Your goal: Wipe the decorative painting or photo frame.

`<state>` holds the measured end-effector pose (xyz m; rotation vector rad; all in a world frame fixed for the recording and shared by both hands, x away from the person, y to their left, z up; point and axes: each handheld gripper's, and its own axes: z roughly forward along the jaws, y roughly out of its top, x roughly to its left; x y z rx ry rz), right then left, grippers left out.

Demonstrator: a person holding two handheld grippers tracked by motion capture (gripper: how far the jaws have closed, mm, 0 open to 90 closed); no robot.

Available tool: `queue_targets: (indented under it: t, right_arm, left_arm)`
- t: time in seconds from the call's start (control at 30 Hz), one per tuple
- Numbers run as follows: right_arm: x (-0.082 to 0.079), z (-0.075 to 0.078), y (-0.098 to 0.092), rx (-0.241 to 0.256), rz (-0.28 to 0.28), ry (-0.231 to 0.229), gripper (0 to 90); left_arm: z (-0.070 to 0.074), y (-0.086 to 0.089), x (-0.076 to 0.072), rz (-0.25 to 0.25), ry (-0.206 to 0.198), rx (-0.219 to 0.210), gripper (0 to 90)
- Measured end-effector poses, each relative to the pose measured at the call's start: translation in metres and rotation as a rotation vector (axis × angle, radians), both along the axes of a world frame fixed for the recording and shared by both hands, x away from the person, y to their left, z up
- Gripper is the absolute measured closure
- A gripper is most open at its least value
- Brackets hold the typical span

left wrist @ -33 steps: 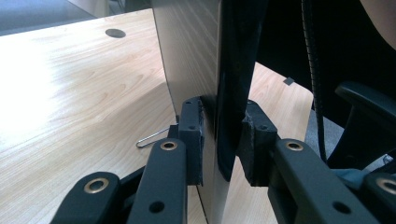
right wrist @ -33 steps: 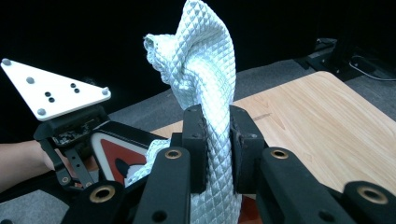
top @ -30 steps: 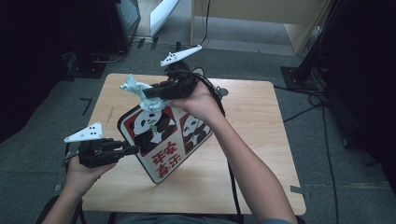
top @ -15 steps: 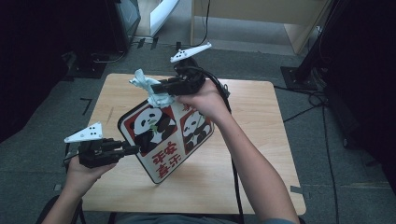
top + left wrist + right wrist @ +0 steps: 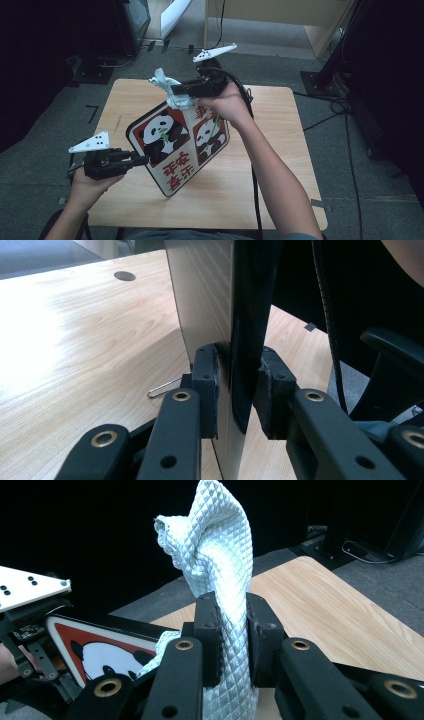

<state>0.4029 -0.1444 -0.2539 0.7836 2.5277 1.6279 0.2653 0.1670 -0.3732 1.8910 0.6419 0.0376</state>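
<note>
Wiping a panda sign with a cloth

The left gripper (image 5: 141, 160) clamps the panda sign's (image 5: 180, 145) edge, tilted on the table (image 5: 280, 165); the right gripper (image 5: 176, 90) pinches a white cloth (image 5: 220, 555) at its top.

Overhead, looking forward and down on table (image 5: 280, 150); two close along-the-jaws views, sharing panda board (image 5: 175, 145) with it.

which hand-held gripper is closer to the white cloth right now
Right. The right hand-held gripper is shut on the white cloth at the panda board's upper edge; the left hand-held gripper clamps the board's lower left edge.
</note>
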Motion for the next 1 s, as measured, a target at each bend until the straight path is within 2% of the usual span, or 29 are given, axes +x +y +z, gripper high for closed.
queue_targets:
  t: [1.0]
  right_arm:
    - [0.021,0.004,-0.035,-0.032,-0.107,-0.006,78.4]
  left_arm:
    - [0.000,0.001,0.001,0.005,0.007,-0.002,75.5]
